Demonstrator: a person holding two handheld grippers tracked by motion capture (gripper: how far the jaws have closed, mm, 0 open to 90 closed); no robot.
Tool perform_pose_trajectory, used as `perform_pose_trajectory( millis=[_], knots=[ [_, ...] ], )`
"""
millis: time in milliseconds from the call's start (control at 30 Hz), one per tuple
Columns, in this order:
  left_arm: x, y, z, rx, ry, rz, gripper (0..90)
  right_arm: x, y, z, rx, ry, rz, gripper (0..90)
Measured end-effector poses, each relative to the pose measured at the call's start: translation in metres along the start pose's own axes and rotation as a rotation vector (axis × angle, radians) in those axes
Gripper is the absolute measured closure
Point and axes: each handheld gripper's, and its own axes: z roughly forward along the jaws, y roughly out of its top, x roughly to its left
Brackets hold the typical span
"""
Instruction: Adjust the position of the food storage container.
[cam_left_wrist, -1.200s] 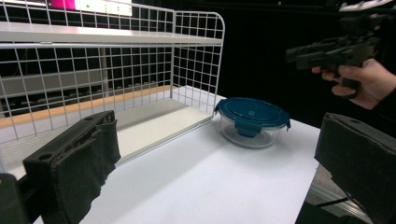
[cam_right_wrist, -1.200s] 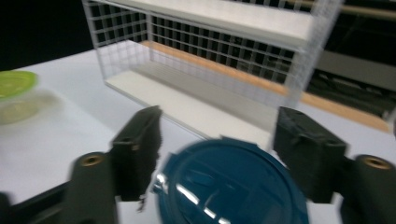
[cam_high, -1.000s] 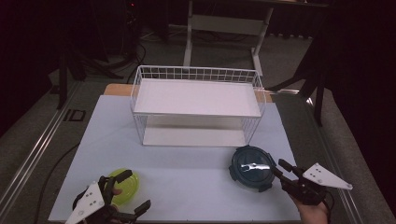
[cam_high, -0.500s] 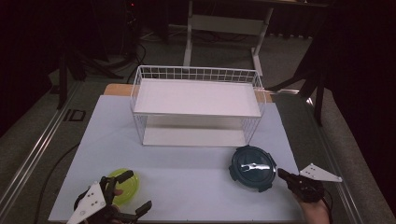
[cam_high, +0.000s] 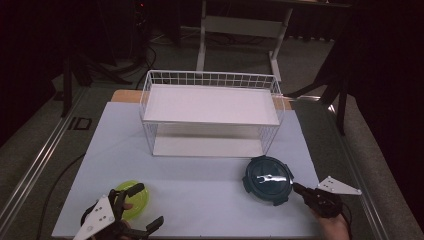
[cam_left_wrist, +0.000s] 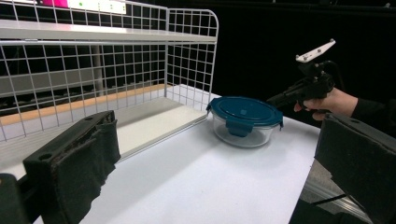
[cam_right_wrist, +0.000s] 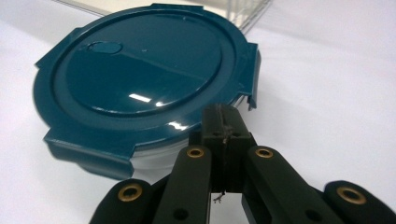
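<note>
A round glass container with a dark teal clip lid (cam_high: 268, 180) stands on the white table in front of the wire rack's right end. My right gripper (cam_high: 297, 188) is shut with nothing in it, its tip just right of the container. In the right gripper view its closed jaws (cam_right_wrist: 223, 122) almost meet the lid's (cam_right_wrist: 140, 74) near rim. My left gripper (cam_high: 139, 210) is open at the front left, beside a yellow-green bowl (cam_high: 134, 198). In the left gripper view the jaws stand wide apart (cam_left_wrist: 210, 177), facing the container (cam_left_wrist: 244, 119) and the right gripper (cam_left_wrist: 286, 97).
A white two-level wire rack (cam_high: 210, 117) stands mid-table, its shelves bare; its mesh wall (cam_left_wrist: 107, 70) rises at the left of the left gripper view. The white mat (cam_high: 200, 185) lies open between bowl and container. A dark floor and stand legs lie beyond the table.
My right gripper has gone from open to shut and has drawn back a little to the right of the container. The left gripper has hardly moved.
</note>
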Motion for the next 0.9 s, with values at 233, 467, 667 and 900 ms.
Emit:
perform_pose_trajectory(
  millis=[233, 467, 667, 900],
  knots=[
    [-0.001, 0.000, 0.000, 0.005, -0.003, 0.002, 0.0, 0.013, 0.003, 0.006, -0.003, 0.059, -0.012, 90.0],
    [0.000, 0.000, -0.001, 0.001, 0.001, 0.000, 0.0, -0.017, 0.014, 0.013, -0.026, -0.043, 0.020, 90.0],
    [0.000, -0.001, 0.000, 0.007, -0.002, 0.001, 0.0, -0.026, 0.024, 0.030, -0.010, -0.035, 0.008, 90.0],
    [0.001, -0.001, -0.001, 0.004, 0.000, -0.003, 0.0, -0.022, 0.029, 0.040, 0.019, -0.007, -0.032, 90.0]
  ],
)
